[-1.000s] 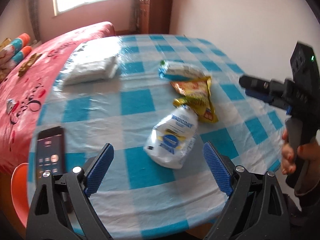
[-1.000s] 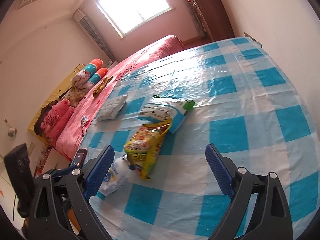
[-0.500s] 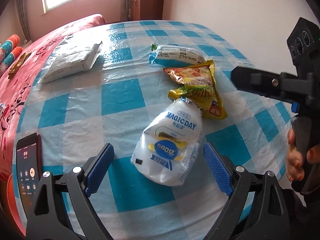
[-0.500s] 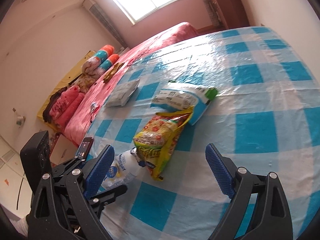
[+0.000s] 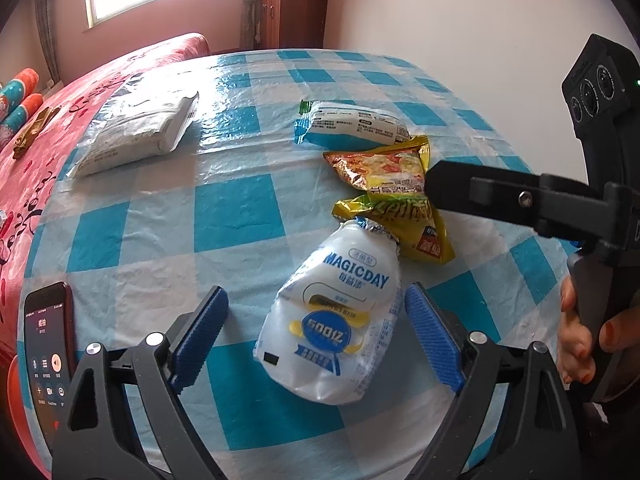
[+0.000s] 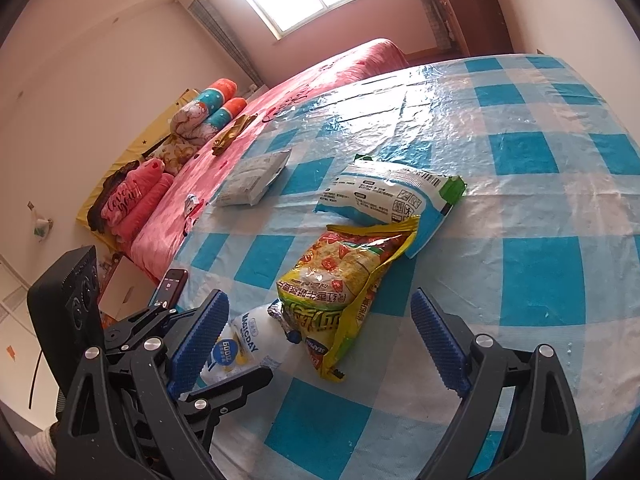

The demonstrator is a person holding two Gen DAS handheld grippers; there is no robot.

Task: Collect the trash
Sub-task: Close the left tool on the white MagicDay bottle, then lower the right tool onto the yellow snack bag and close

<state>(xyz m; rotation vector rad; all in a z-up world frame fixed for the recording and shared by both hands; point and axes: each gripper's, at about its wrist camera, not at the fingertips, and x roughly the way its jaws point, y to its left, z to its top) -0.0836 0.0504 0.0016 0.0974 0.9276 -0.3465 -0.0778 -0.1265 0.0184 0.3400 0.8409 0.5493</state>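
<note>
A white MAGICDAY pouch (image 5: 336, 320) lies on the blue-checked tablecloth (image 5: 236, 208). My left gripper (image 5: 316, 292) straddles it, its jaws closing with the pouch between them; the blue pads are not pressing on it. A yellow snack bag (image 6: 340, 276) lies just past the pouch (image 6: 244, 352), partly on a white-and-blue packet (image 6: 384, 196). My right gripper (image 6: 319, 295) stands open just short of the yellow bag's near end, touching nothing. In the left wrist view its black finger (image 5: 500, 196) reaches over the yellow bag (image 5: 396, 200).
A flat white pack (image 5: 136, 132) lies at the table's far left. A phone (image 5: 48, 344) with a lit screen rests at the near left edge. A bed with a red cover (image 5: 24, 160) stands beside the table. A hand (image 5: 576, 332) grips the right gripper's handle.
Both grippers have come forward and down toward the trash. The left fingers, a second ago short of the white pouch, now flank it. The right gripper has drawn nearer to the yellow bag.
</note>
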